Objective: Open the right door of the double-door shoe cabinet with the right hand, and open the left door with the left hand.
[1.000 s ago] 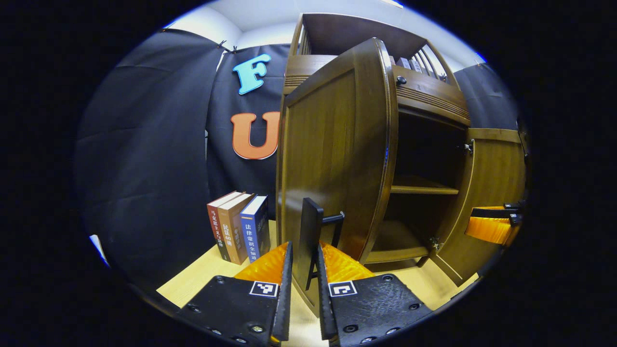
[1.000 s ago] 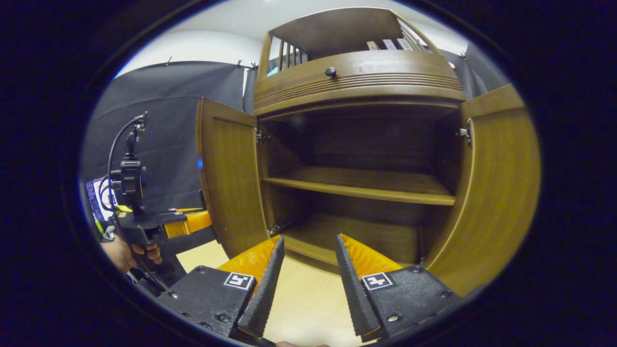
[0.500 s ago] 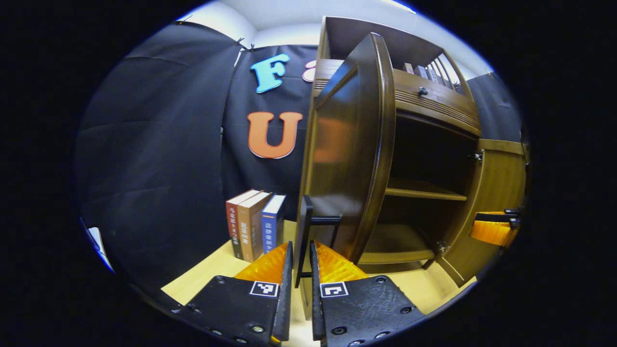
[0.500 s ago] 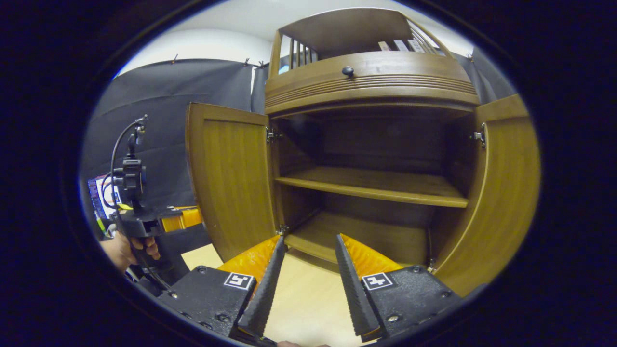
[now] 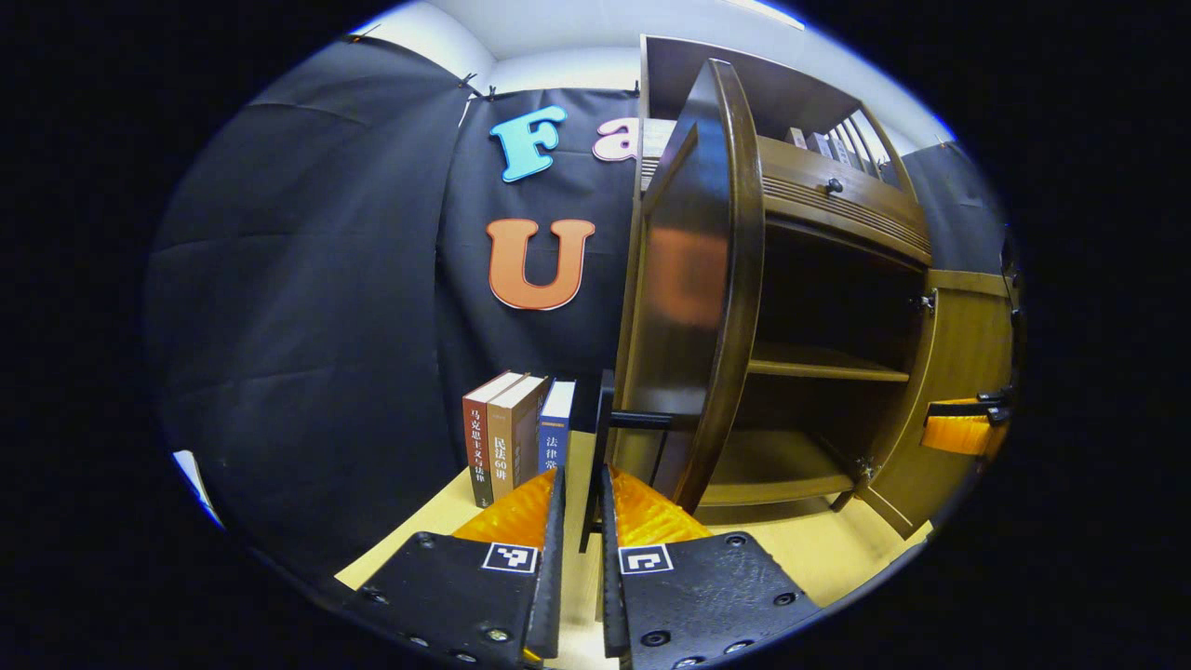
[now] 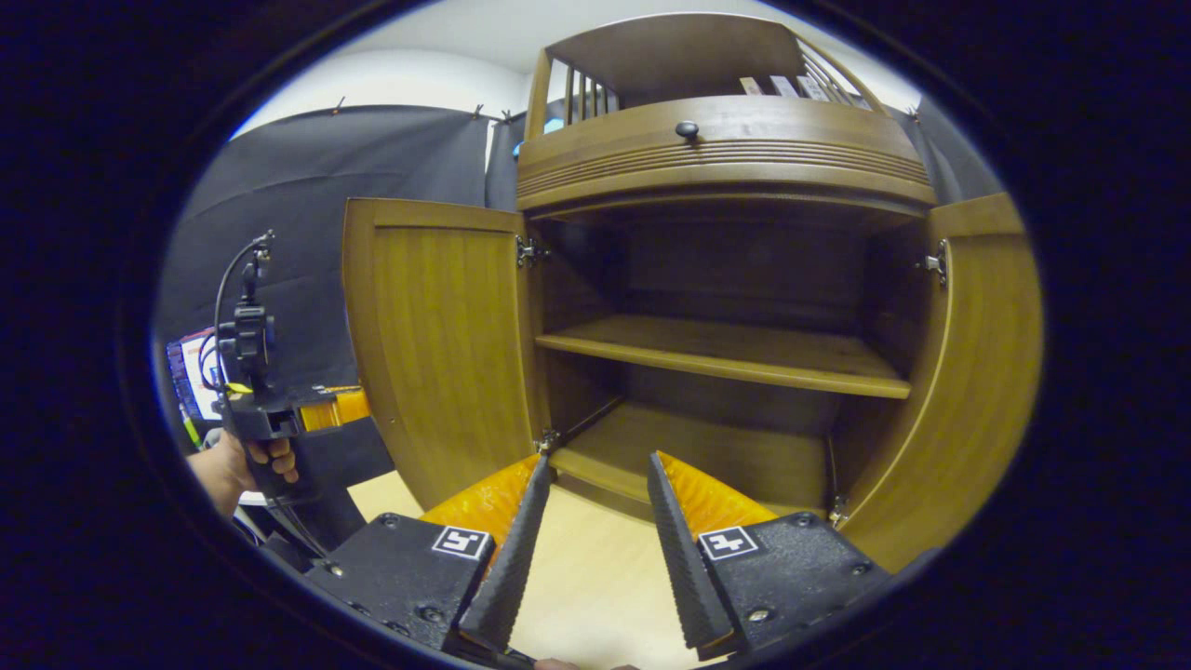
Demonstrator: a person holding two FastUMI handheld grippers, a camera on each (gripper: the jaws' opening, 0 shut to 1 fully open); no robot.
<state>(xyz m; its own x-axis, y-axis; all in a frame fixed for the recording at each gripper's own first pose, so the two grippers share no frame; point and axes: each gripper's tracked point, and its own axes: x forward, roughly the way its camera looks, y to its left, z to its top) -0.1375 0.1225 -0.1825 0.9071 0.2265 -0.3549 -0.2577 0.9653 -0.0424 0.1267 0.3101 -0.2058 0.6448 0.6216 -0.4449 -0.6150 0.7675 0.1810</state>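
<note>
The left door (image 5: 693, 279) of the cabinet (image 6: 726, 158) has swung wider over the last second, now edge-on; the left tool (image 5: 579, 507) pinches its black handle (image 5: 605, 419). The right door (image 6: 977, 372) stands open, so the task looks nearly done. The right tool (image 6: 586, 502) hangs empty, jaws apart, before the cabinet's shelf (image 6: 726, 354). The right door's handle is hidden.

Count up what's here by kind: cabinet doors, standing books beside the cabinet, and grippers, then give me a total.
Cabinet doors: 2, left door and right door, both open
Standing books: 3
Grippers: 2, left gripper and right gripper
Total: 7
</note>
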